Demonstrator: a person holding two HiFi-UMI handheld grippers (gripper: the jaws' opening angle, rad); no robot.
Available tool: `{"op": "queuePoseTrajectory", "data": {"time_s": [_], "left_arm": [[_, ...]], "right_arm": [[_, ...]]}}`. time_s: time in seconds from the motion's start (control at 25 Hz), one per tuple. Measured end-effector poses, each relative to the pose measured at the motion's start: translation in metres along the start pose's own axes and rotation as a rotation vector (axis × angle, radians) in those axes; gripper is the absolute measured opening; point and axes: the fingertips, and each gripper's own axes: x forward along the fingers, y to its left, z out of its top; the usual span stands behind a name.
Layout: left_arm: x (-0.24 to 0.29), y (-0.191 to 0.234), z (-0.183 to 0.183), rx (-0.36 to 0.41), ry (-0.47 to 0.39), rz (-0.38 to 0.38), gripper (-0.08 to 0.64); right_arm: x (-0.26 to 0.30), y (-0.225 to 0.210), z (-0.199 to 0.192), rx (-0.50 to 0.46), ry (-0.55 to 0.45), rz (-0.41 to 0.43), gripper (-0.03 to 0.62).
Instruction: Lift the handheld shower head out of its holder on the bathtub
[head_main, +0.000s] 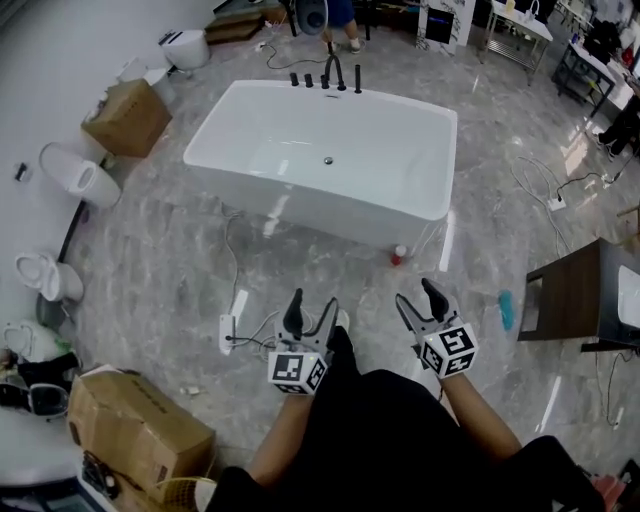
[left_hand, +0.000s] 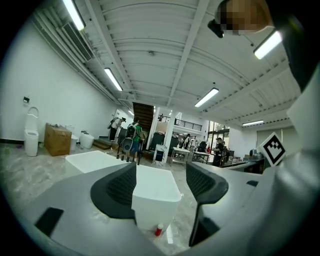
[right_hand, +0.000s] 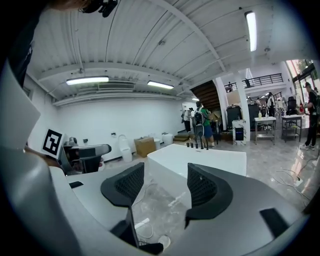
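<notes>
Head view: bathtub (head_main: 300, 205) upper centre, faucet fittings (head_main: 334, 74) on its far rim.
Left tool (head_main: 312, 308): jaws apart, empty, lower centre.
Right tool (head_main: 420, 300): jaws apart, empty.

Cardboard box (head_main: 127, 117) and toilet (head_main: 72, 175) sat at left, a second box (head_main: 135, 430) lower left, and a small red bottle (head_main: 399, 255) on the marble floor (head_main: 160, 270).

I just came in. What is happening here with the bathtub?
A person stands back from the white bathtub with a tool in each hand. The left tool and the right tool are both open and empty. The black fittings on the tub's far rim are not yet touched.
</notes>
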Motion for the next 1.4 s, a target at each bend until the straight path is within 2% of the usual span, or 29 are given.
{"op": "queuePoseTrajectory", "data": {"time_s": [0.12, 0.4, 0.56, 1.04, 1.16, 1.28, 1.4], "left_arm": [[0.033, 0.032, 0.010, 0.001, 0.024, -0.027, 0.288], [0.103, 0.101, 0.047, 0.037, 0.044, -0.086, 0.290], [0.137, 0.134, 0.064, 0.031, 0.017, -0.082, 0.290], [0.179, 0.203, 0.064, -0.029, 0.020, -0.122, 0.290], [0.180, 0.214, 0.063, -0.036, 0.001, -0.107, 0.290], [0.181, 0.238, 0.065, -0.034, -0.017, -0.053, 0.290], [0.183, 0.262, 0.069, 0.035, -0.020, -0.009, 0.290]], "right_arm": [[0.050, -0.006, 0.018, 0.025, -0.021, -0.016, 0.239], [0.145, -0.006, 0.066, 0.012, -0.009, -0.015, 0.239], [0.178, -0.017, 0.073, 0.007, 0.025, -0.035, 0.239], [0.252, -0.015, 0.095, -0.012, 0.068, -0.086, 0.239], [0.256, -0.014, 0.089, -0.026, 0.096, -0.086, 0.239], [0.262, -0.016, 0.085, -0.016, 0.111, -0.085, 0.239], [0.272, -0.008, 0.090, -0.038, 0.118, -0.064, 0.239]]}}
